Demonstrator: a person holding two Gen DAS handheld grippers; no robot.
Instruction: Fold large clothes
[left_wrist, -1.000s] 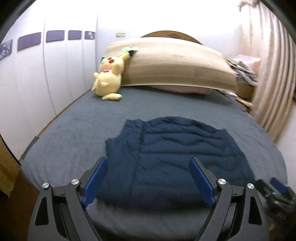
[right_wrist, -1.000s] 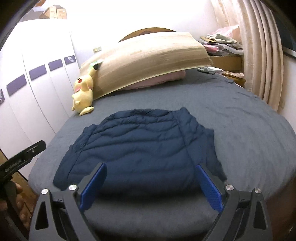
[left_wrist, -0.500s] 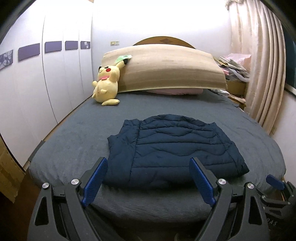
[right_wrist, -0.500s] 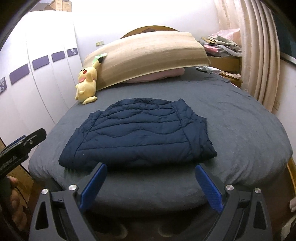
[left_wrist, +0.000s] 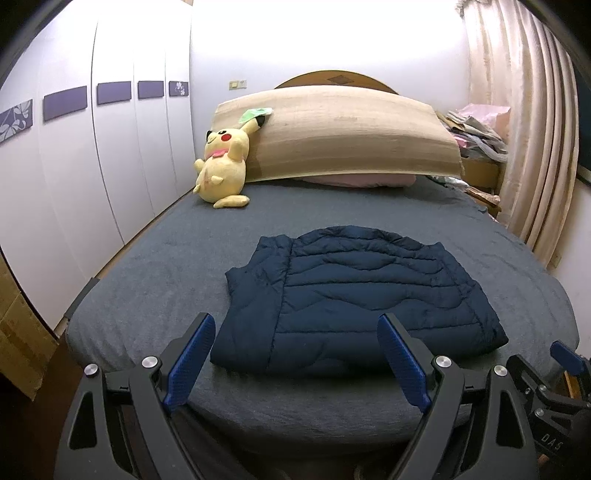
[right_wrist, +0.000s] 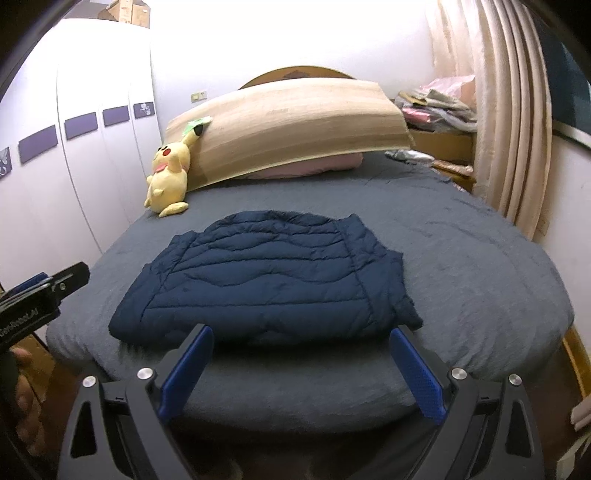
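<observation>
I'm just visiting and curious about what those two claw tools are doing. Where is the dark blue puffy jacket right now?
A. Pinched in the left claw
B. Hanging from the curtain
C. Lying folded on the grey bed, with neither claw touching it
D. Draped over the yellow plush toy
C: the jacket lies folded flat on the bed, while the left gripper and the right gripper both stand open and empty, short of it.

Grey bed (left_wrist: 155, 295), white wardrobe (left_wrist: 110, 166), curtains (left_wrist: 532, 147).
</observation>
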